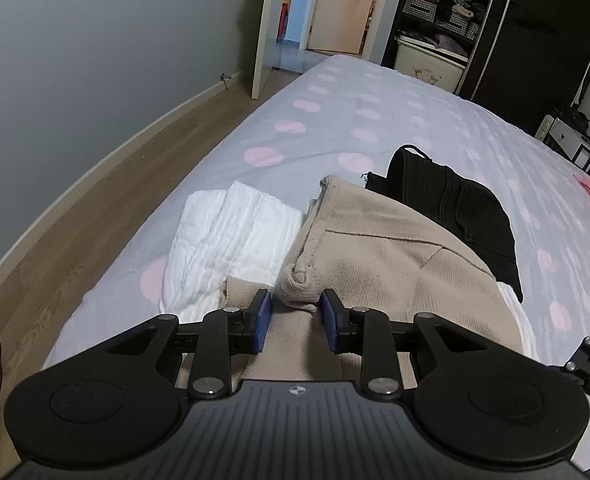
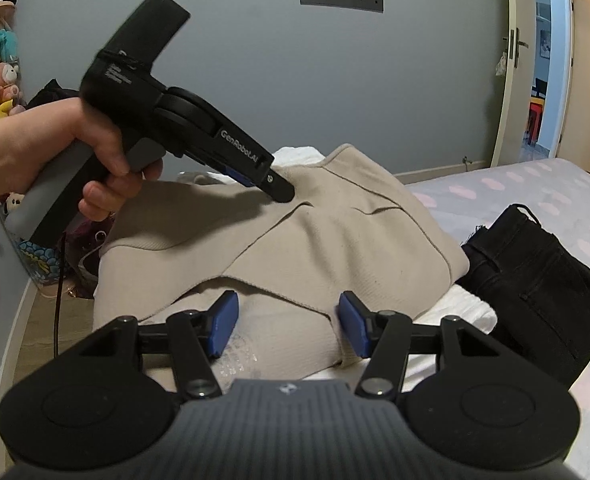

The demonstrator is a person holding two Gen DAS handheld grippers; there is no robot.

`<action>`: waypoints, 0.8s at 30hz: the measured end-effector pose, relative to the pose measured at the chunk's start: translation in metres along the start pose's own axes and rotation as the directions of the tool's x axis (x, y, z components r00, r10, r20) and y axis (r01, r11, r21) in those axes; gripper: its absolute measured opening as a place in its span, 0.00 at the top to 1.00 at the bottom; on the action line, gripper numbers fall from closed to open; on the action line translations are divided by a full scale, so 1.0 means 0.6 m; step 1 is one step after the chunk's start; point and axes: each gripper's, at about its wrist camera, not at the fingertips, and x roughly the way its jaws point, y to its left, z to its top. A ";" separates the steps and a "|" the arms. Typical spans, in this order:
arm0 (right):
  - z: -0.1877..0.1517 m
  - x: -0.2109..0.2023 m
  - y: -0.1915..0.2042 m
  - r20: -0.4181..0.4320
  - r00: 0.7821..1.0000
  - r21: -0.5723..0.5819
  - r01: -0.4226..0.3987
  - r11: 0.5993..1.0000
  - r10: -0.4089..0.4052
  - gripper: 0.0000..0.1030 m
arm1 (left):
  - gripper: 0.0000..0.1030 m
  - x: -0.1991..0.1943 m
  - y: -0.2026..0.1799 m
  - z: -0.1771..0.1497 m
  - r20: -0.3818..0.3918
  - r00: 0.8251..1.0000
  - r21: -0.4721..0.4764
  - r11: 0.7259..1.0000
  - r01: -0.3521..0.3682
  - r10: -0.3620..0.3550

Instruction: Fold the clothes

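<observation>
Item: beige ribbed knit garment [image 1: 379, 248], lying partly folded on my work surface, atop a white quilted cloth [image 1: 231, 236] and beside a black denim piece [image 1: 455, 208].

Grip: my left gripper [image 1: 295, 320] is clenched on a bunched roll of the beige knit; my right gripper [image 2: 287, 324] stands released, its jaws astride a fold and not pressing it.

Progress, as I judge it: mid-fold; edges uneven, the black piece untouched.

Surface: lilac bedsheet with pink dots [image 1: 375, 112].

Room: grey wall [image 2: 335, 80], wooden floor [image 1: 127, 184], open door [image 1: 263, 28], dark wardrobe [image 1: 535, 32].
</observation>
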 end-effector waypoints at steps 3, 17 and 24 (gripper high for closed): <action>0.009 -0.020 -0.006 0.024 1.000 0.032 -0.004 0.999 0.003 0.42 | 0.74 -0.017 -0.010 0.000 0.030 0.999 0.002 1.000 -0.017 0.017; -0.035 -0.229 -0.031 0.049 0.985 0.137 0.160 0.978 -0.168 0.34 | 0.63 -0.229 -0.167 -0.082 0.198 0.979 0.110 0.991 -0.081 0.058; -0.121 -0.403 -0.054 0.068 0.947 0.202 0.296 0.934 -0.314 0.32 | 0.59 -0.275 -0.298 -0.100 0.193 0.979 0.199 0.980 0.022 -0.061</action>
